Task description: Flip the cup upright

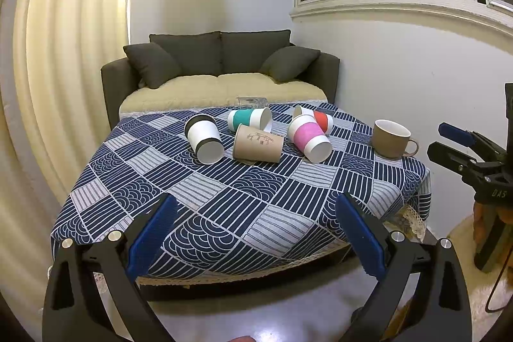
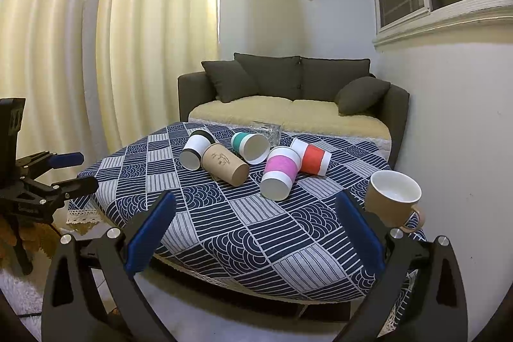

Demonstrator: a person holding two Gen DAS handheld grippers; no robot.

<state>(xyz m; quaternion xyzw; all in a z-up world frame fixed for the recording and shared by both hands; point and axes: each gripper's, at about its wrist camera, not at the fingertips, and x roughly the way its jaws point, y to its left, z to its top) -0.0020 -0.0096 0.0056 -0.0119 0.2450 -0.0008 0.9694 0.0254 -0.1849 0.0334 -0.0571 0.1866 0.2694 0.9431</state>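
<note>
Several paper cups lie on their sides on the patterned table: a black-and-white cup, a teal cup, a brown kraft cup, a pink cup and a red cup. A brown mug stands upright at the right. My left gripper is open and empty over the near table edge. My right gripper is open and empty, just left of the mug.
The table has a blue and grey cloth. A clear glass lies at its far edge. A dark sofa stands behind, curtains on the left, a wall on the right.
</note>
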